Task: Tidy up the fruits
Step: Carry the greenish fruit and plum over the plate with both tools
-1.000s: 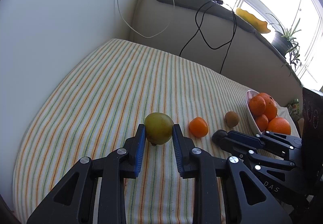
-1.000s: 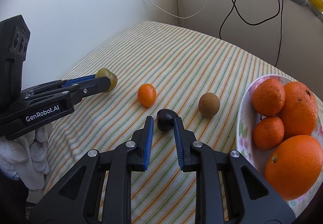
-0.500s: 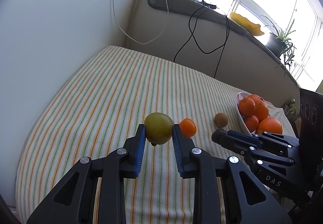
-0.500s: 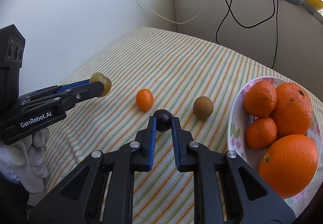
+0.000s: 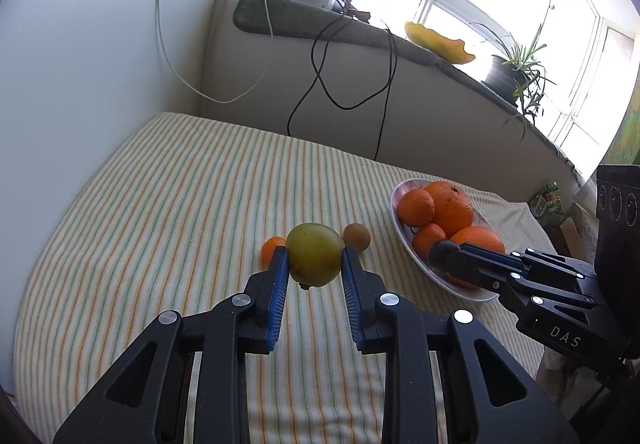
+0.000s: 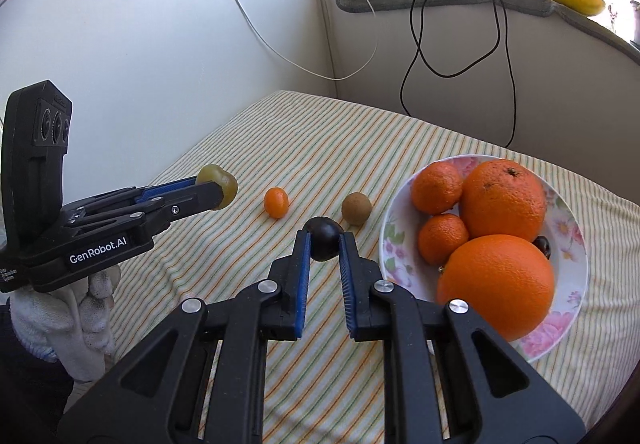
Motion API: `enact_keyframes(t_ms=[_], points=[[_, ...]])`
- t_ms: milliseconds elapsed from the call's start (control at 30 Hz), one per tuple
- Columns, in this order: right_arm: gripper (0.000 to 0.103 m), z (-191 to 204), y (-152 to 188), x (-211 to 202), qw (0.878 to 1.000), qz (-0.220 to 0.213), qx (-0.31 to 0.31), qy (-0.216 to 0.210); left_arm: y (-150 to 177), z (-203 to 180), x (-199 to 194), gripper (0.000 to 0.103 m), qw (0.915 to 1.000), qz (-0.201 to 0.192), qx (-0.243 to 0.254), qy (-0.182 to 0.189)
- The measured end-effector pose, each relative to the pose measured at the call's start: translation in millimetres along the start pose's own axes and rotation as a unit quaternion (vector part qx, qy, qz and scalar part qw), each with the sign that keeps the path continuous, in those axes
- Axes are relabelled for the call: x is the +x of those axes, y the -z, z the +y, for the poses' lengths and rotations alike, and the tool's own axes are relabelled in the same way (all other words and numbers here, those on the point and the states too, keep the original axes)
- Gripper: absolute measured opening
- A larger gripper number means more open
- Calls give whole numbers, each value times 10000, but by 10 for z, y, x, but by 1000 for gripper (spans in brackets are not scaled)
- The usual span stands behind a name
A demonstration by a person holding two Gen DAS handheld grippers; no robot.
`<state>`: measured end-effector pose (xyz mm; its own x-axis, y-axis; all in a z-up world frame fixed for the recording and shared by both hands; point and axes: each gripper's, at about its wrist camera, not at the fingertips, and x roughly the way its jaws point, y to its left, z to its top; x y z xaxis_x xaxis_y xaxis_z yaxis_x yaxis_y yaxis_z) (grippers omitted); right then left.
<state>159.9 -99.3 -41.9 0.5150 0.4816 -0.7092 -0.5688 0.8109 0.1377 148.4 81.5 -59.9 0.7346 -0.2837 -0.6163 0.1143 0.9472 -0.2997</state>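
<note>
Left gripper [image 5: 312, 264]: clenched on green fruit [image 5: 315, 254], left of bowl [image 6: 568, 220].
Right gripper [image 6: 324, 244]: grasping dark plum [image 6: 323, 237], just beside bowl.
Kumquat [image 6: 276, 202], kiwi [image 6: 356, 208]: on striped cloth [image 6: 320, 140], left of bowl.

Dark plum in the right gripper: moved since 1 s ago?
Yes. The dark plum, clamped in the right gripper, was on the striped cloth below the kiwi; now it is lifted, nearer the bowl.
</note>
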Motion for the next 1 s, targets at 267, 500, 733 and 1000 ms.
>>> enact_keyframes(t_ms=[267,500,733,1000], points=[[15,-339,37,-414,9992,-273,157,256,-73,-529,103,25,9988,6,289,384],[15,-798,52,-631,9966,-419,443,546,-154,-1031,284,25,9957,73,621,678],[15,-1215,14,-692,9947,-434,627,693,-173,-1460,448,25,9918,135,859,933],[15,-1554,-58,-533,9952,-305,669,649,-168,-1741,638,25,9882,265,1014,1121]])
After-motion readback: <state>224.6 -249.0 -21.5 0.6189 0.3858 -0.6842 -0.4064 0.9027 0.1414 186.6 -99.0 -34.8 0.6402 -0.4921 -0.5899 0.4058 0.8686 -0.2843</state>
